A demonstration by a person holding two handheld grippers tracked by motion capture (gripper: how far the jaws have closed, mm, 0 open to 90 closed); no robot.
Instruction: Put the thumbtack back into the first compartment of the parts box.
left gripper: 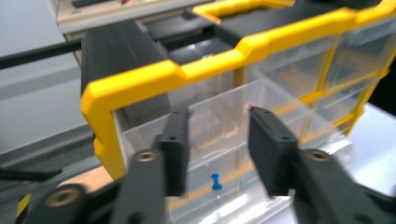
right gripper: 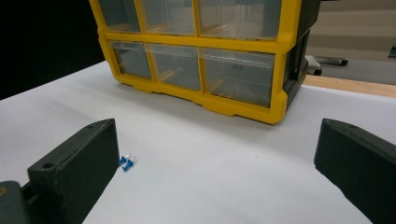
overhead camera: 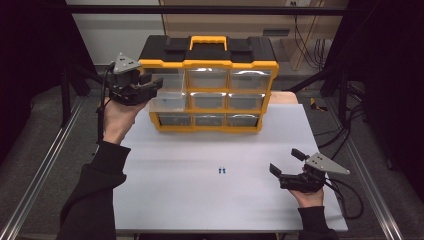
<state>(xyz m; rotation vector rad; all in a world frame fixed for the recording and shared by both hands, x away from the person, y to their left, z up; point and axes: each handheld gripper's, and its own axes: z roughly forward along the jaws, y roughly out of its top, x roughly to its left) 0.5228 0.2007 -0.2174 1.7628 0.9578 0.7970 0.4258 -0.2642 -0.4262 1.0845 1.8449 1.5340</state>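
A yellow-framed organizer with a black lid and clear drawers stands at the back of the white table. Its top-left drawer is pulled out. My left gripper hovers at that drawer, held up by a hand. In the left gripper view its jaws stand open over the clear drawer, and a blue push pin shows through the plastic below. My right gripper rests low at the table's right, wide open. Two small blue pins lie on the table; they also sit beside the right gripper's left jaw.
The white table top spreads in front of the organizer. A wooden board shows behind the organizer on the right. Metal rails run along both table sides, and cables trail from the right gripper.
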